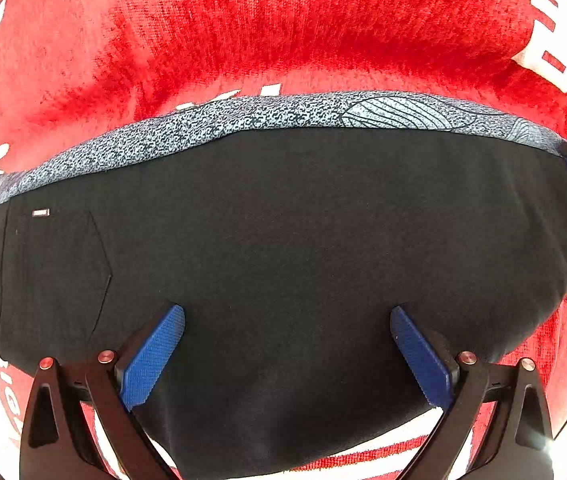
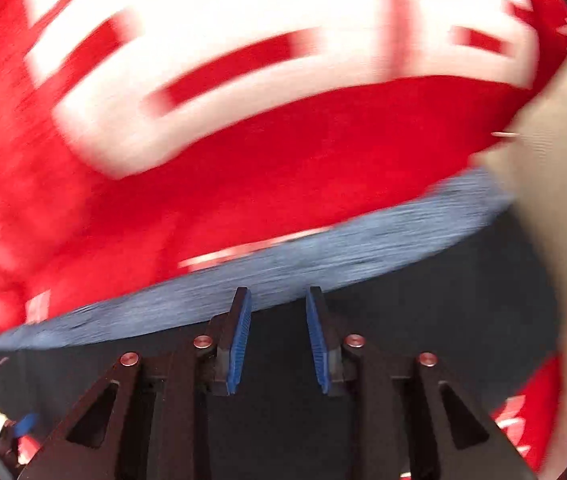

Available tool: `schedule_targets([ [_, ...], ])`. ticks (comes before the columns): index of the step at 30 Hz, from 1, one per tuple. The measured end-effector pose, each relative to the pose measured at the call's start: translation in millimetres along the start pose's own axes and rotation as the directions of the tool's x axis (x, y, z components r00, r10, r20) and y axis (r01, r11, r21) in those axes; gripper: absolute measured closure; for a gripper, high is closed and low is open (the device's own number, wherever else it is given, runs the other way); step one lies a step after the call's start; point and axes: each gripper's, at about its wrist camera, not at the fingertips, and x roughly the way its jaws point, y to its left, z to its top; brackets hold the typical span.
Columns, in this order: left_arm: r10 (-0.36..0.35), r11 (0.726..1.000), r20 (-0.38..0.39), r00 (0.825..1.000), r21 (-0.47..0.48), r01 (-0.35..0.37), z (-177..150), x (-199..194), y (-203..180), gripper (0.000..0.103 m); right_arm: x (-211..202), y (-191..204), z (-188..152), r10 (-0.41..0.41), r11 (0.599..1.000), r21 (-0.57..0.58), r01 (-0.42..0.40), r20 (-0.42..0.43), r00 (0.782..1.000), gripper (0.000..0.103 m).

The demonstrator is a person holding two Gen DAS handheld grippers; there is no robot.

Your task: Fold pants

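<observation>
- The pants (image 1: 283, 240) lie flat on a red cloth with white lettering (image 1: 243, 32). The dark outer side faces up, and a strip of blue-grey patterned fabric (image 1: 243, 120) shows along the far edge. It looks like the lower layer or lining peeking past an uneven fold.
- My left gripper (image 1: 287, 356) hangs straight over the dark cloth with its blue fingers (image 1: 151, 356) spread wide. Nothing sits between them and they grip nothing.
- My right gripper (image 2: 277, 340) points down near the patterned edge, its fingers (image 2: 239, 344) narrowly parted. I see only cloth beyond the gap and nothing pinched, so I read it as loose.
- I judge both hands are free because the garment rests laid out, perhaps between folds, and the edges want aligning next.
- The left view is sharp. It shows a back pocket seam and a small label (image 1: 41, 213) at the left end, plus the other gripper's tip at the far right edge.
- The right view is smeared by motion. It adds a tan surface (image 2: 555, 160) beyond the red cloth that the left view never shows.
</observation>
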Motion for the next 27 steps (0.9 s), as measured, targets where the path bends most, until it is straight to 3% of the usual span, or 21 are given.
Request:
schedule_targets([
  [3, 0.008, 1.000, -0.003, 1.000, -0.010, -0.008, 0, -1, -5, 0.000, 6, -51, 13, -0.096, 0.993, 0.068, 0.097, -0.012, 0.995, 0.072],
  [6, 0.018, 1.000, -0.007, 1.000, -0.012, -0.018, -2, -3, -10, 0.000, -6, -78, 21, -0.118, 0.986, 0.117, 0.117, -0.001, 0.993, 0.071],
  [9, 0.025, 1.000, -0.010, 1.000, -0.012, -0.025, -3, -2, -10, 0.000, -32, -80, 8, -0.114, 0.986, 0.128, 0.110, 0.020, 0.993, 0.062],
  [11, 0.030, 0.999, -0.011, 0.999, -0.016, -0.030, -8, -8, -14, 0.000, -42, -78, -10, -0.113, 0.988, 0.110, 0.108, 0.044, 0.993, 0.046],
  [14, 0.040, 0.999, -0.008, 0.999, -0.012, -0.040, -9, -7, -15, 0.000, -19, -78, -29, -0.153, 0.987, 0.054, 0.154, -0.015, 0.988, 0.045],
  [16, 0.048, 0.999, -0.011, 0.999, -0.004, -0.048, -6, -4, -13, 0.000, -17, -70, -33, -0.173, 0.985, 0.005, 0.173, 0.056, 0.983, 0.044],
  [18, 0.068, 0.998, -0.033, 0.997, 0.002, -0.068, -1, -7, -17, 0.000, -21, -57, -28, -0.218, 0.976, -0.004, 0.218, 0.033, 0.975, 0.044],
  [19, 0.087, 0.996, -0.054, 0.995, 0.004, -0.087, 5, -10, -22, 0.000, -26, -49, -28, -0.188, 0.982, 0.010, 0.188, 0.025, 0.982, 0.044],
  [20, 0.082, 0.997, -0.049, 0.995, 0.001, -0.082, 13, -14, -25, 0.000, -33, -36, -24, -0.108, 0.994, 0.022, 0.108, 0.027, 0.994, 0.044],
  [22, 0.036, 0.999, 0.024, 0.999, -0.029, -0.036, 31, -32, -35, 0.000, -45, -14, -20, -0.029, 0.999, -0.016, 0.030, 0.051, 0.998, 0.045],
  [25, -0.008, 0.998, 0.094, 0.996, -0.057, 0.013, 64, -38, -54, 0.000, -44, 35, -11, 0.136, 0.988, -0.081, -0.133, 0.033, 0.990, 0.061],
  [27, -0.006, 0.997, 0.087, 0.996, -0.072, 0.012, 87, -21, -69, 0.000, -34, 60, -7, 0.199, 0.976, -0.090, -0.198, 0.006, 0.980, 0.065],
])
